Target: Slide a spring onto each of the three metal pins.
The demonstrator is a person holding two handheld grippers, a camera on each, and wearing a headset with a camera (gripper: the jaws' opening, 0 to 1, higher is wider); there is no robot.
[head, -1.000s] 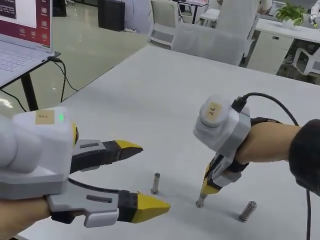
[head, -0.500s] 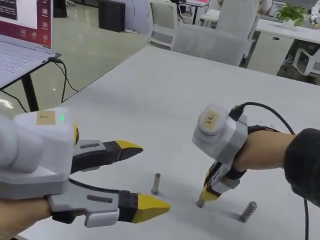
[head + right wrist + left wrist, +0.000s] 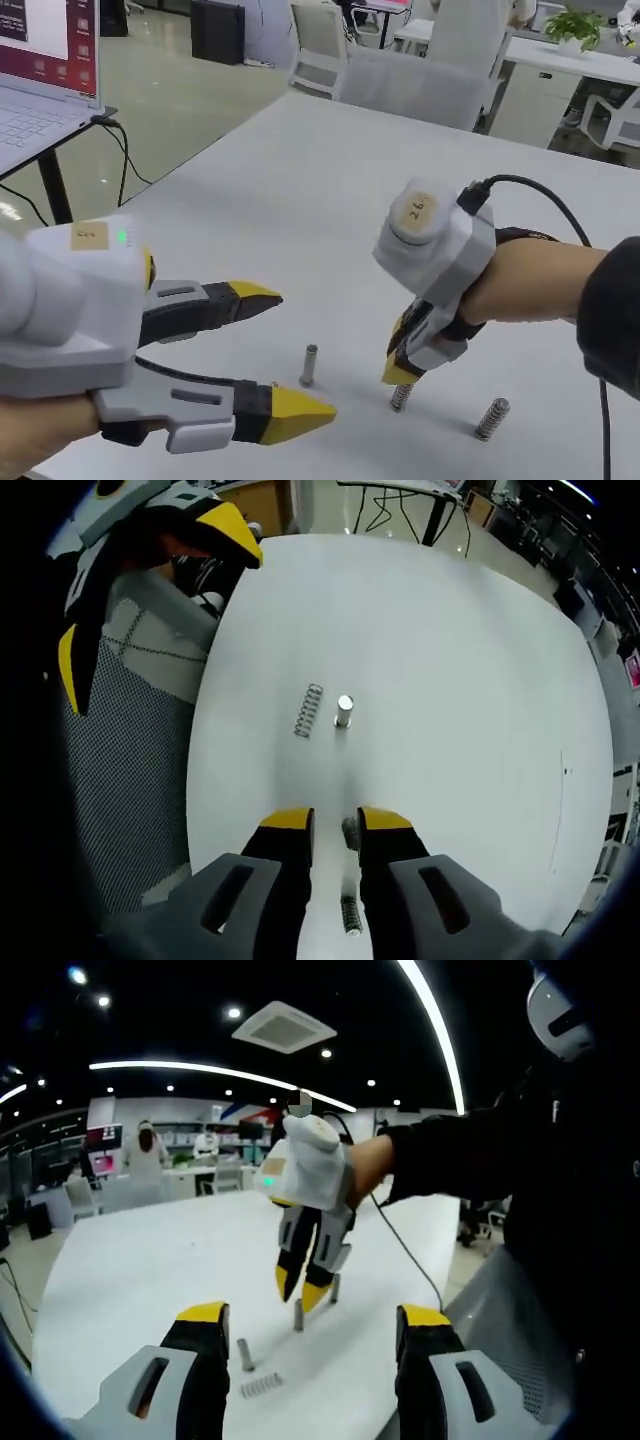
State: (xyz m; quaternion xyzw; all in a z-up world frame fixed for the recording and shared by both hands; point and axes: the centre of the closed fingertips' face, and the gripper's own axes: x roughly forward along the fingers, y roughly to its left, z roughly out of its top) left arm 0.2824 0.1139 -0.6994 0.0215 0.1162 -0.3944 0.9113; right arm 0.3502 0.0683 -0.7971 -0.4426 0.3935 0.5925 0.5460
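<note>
Three metal pins stand on the white table (image 3: 300, 190). The bare pin (image 3: 309, 365) (image 3: 344, 710) has a loose spring (image 3: 310, 708) (image 3: 262, 1385) lying beside it. The middle pin (image 3: 400, 397) wears a spring, and its top (image 3: 350, 830) shows between the jaws in the right gripper view. My right gripper (image 3: 398, 372) (image 3: 336, 825) (image 3: 300, 1290) hovers just above it, jaws narrowly apart and holding nothing. The third pin (image 3: 492, 418) also carries a spring. My left gripper (image 3: 297, 352) (image 3: 315, 1311) stands wide open left of the bare pin, with nothing between its jaws.
A laptop (image 3: 40, 70) sits on a stand at the far left, with a cable hanging from it. Chairs (image 3: 400, 80) line the table's far edge. A black cable (image 3: 560, 215) runs from the right gripper. A mesh chair (image 3: 140, 730) is beside the table.
The right gripper has lifted slightly and shifted left off the middle pin, and the spring on that pin shows below its tips. The left gripper has not moved.
</note>
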